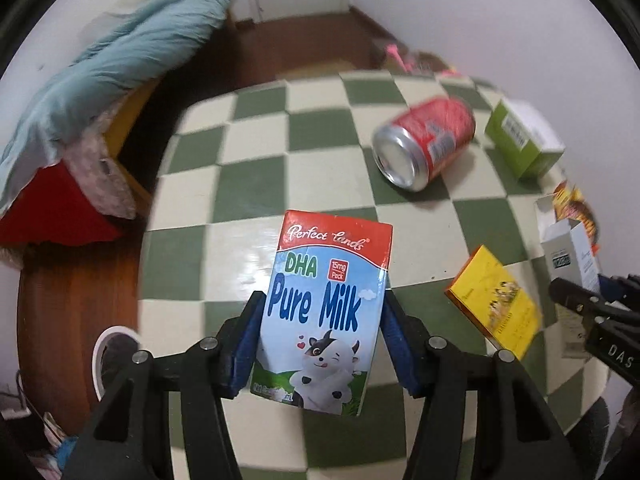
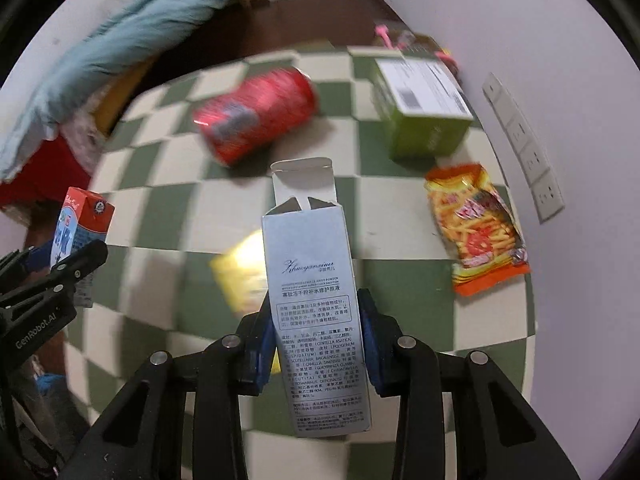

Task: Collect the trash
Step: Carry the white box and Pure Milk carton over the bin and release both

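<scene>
Pinching the milk carton (image 1: pixel 324 316) low in frame, the left gripper (image 1: pixel 320 336) has its jaws closed on the carton's sides. The right gripper (image 2: pixel 316 344) likewise clamps the silver box (image 2: pixel 316 312), frame centre. Either thin carton could buckle or slip, and the red can (image 1: pixel 426 142), upper right, might roll.

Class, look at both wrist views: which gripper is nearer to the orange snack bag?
Right. The right gripper, shut on the silver box, has the snack bag just ahead to its right; the left gripper, holding the milk carton, sits farther left.
</scene>
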Demonstrator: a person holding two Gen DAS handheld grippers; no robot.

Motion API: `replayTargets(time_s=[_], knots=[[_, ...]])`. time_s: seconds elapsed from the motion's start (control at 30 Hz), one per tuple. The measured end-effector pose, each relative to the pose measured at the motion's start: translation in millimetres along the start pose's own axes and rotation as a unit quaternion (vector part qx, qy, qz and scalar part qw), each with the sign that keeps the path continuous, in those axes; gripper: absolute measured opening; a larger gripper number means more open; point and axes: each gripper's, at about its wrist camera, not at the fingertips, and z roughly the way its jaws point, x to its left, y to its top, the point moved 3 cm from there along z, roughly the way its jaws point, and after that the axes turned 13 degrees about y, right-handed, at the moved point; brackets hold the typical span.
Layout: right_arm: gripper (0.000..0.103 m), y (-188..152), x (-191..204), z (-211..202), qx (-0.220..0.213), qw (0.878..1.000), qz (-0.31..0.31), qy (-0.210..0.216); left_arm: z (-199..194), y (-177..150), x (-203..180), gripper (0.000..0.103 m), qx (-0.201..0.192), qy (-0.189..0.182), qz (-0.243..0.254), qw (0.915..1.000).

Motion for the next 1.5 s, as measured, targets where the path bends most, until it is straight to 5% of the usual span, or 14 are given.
replayTargets(time_s=[0.4, 0.67, 0.97, 1.33, 1.37, 1.43, 1.5], knots=[[0.039, 6.9, 171.2, -37.2, -0.040, 0.986, -0.075, 0.145, -81.4, -12.4, 155.7, 0.053, -0.084, 0.053, -0.097, 0.9903], [0.039, 3.1, 309.4, 2.7, -0.002, 0.968, -0.145, 0.206, -89.3, -48.7, 272.2, 0.053, -0.088, 0.108, -0.169, 0.9758], [0.039, -38.7, 416.2, 130.5, 0.115, 0.953, -0.185, 0.212, -3.1, -116.6, 373.6, 0.053, 0.011, 0.112, -0.264, 0.9578], [0.039, -65.1, 453.7, 270.1, 0.214, 0.941, -0.207, 0.158, 122.6, -180.7, 424.6, 0.055, 0.147, 0.039, -0.342, 0.9273], [0.040, -64.7, 454.3, 278.0, 0.221, 0.940, -0.207, 0.155, 126.7, -183.2, 426.3, 0.059, 0.151, 0.038, -0.346, 0.9253], [0.040, -62.3, 453.8, 291.9, 0.232, 0.938, -0.203, 0.160, 131.3, -188.1, 427.6, 0.090, 0.158, 0.036, -0.357, 0.9200], [0.049, -64.4, 453.8, 301.2, 0.238, 0.937, -0.204, 0.155, 133.7, -191.0, 428.2, 0.095, 0.162, 0.035, -0.360, 0.9182]])
